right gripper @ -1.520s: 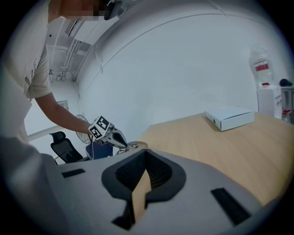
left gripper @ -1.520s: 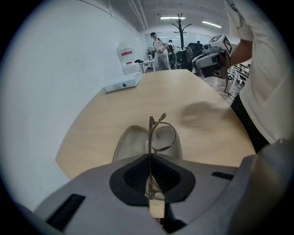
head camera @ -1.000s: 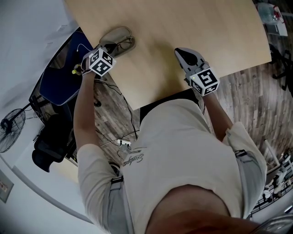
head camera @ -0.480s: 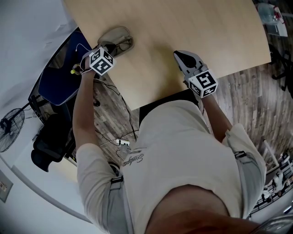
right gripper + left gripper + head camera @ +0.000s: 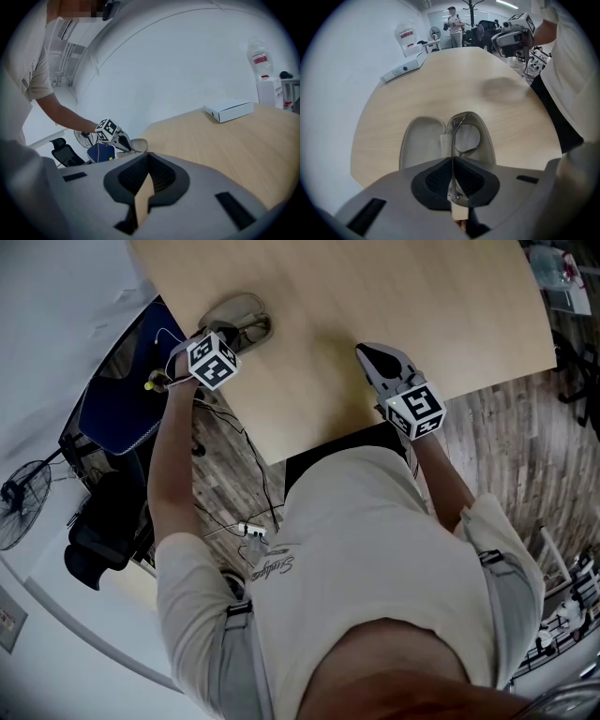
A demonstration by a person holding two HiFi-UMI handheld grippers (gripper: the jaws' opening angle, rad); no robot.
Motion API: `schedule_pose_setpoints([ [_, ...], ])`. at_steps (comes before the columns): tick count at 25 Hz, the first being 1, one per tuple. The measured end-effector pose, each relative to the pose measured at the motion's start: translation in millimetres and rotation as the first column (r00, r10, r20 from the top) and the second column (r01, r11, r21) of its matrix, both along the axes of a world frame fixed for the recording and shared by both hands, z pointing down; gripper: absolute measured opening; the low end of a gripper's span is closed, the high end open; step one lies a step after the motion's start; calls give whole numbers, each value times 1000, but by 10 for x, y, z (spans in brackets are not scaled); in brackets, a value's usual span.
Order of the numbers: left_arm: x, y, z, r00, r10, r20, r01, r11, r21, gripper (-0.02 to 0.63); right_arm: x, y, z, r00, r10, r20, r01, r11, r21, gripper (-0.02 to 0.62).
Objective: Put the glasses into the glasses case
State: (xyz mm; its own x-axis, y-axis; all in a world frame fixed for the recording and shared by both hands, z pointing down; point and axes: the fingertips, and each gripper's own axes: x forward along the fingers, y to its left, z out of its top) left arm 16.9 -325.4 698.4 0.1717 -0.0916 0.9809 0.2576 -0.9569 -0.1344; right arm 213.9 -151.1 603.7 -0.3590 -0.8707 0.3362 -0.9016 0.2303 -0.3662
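Note:
An open grey glasses case (image 5: 423,143) lies near the left corner of the wooden table (image 5: 375,296). My left gripper (image 5: 453,187) is shut on the thin frame of the glasses (image 5: 465,136), held edge-on with a lens over the case's right half. In the head view the case (image 5: 230,310) and glasses (image 5: 253,332) sit just beyond the left gripper (image 5: 230,339). My right gripper (image 5: 375,354) hovers over the table's near edge, shut with nothing in it; in its own view the right gripper (image 5: 145,185) looks across at the left one (image 5: 112,132).
A flat white box (image 5: 403,69) lies far across the table, with a bottle (image 5: 259,58) beyond it. Left of the table are a blue seat (image 5: 122,404), a black office chair (image 5: 103,521) and a fan (image 5: 19,512). A person (image 5: 452,21) stands far off.
My left gripper has edged up toward the case, carrying the glasses further over it. The right gripper has hardly moved.

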Motion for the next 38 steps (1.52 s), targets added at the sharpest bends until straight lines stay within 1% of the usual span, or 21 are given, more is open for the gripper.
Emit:
schedule_pose_setpoints([
  [6, 25, 1, -35, 1000, 7, -13, -7, 1000, 19, 23, -14, 26, 26, 1000, -9, 1, 9, 1000, -3, -5],
  [9, 16, -41, -66, 1000, -4, -20, 5, 1000, 28, 27, -13, 12, 15, 1000, -4, 0, 4, 1000, -2, -5],
  [10, 9, -45, -79, 1000, -10, -24, 11, 1000, 28, 34, -18, 14, 9, 1000, -5, 0, 5, 1000, -2, -5],
  [11, 0, -45, -97, 999, -15, -28, 16, 999, 28, 63, -29, 15, 2, 1000, -7, -1, 7, 1000, -2, -5],
  [14, -9, -43, -188, 998, -28, -48, 30, 999, 40, 67, -63, 17, -27, 1000, -19, -3, 19, 1000, 3, -5],
  [18, -34, -19, -372, 993, -64, -99, 70, 996, 62, 61, -142, 10, -80, 999, -36, -9, 36, 999, 10, -5],
  [23, -217, 118, -572, 981, -107, -161, 115, 993, 38, 33, -347, -100, -219, 998, -52, -29, 53, 998, 40, -5],
  [25, -297, 222, -613, 972, -139, -187, 145, 989, 21, 23, -426, -119, -291, 998, -58, -40, 60, 997, 51, -5],
  [27, -366, 346, -653, 956, -185, -229, 190, 982, 2, 18, -525, -107, -372, 996, -69, -52, 72, 996, 61, -5],
  [29, -455, 441, -727, 927, -243, -285, 250, 968, -12, 15, -654, -102, -452, 993, -90, -81, 95, 993, 72, -5],
  [30, -508, 480, -772, 907, -280, -315, 287, 958, -25, 15, -720, -107, -488, 990, -100, -97, 108, 991, 75, -5],
  [31, -561, 517, -818, 882, -322, -345, 326, 944, -46, 15, -779, -116, -524, 988, -108, -109, 117, 990, 78, -5],
  [32, -613, 553, -862, 850, -368, -376, 368, 927, -76, 15, -826, -130, -562, 987, -112, -116, 121, 989, 82, -5],
  [33, -659, 590, -899, 811, -420, -407, 409, 905, -119, 15, -865, -147, -605, 987, -112, -119, 123, 989, 88, -5],
  [35, -729, 666, -975, 713, -529, -460, 476, 847, -236, 15, -936, -186, -702, 986, -107, -128, 121, 987, 104, -5],
  [36, -754, 712, -1021, 665, -574, -478, 495, 818, -293, 15, -975, -199, -751, 986, -105, -133, 120, 986, 113, -5],
  [37, -780, 769, -1065, 628, -605, -490, 505, 795, -336, 15, -1019, -202, -795, 985, -104, -138, 121, 985, 120, -5],
  [38, -811, 833, -1101, 601, -626, -497, 511, 779, -363, 15, -1066, -197, -833, 984, -106, -144, 124, 984, 124, -5],
])
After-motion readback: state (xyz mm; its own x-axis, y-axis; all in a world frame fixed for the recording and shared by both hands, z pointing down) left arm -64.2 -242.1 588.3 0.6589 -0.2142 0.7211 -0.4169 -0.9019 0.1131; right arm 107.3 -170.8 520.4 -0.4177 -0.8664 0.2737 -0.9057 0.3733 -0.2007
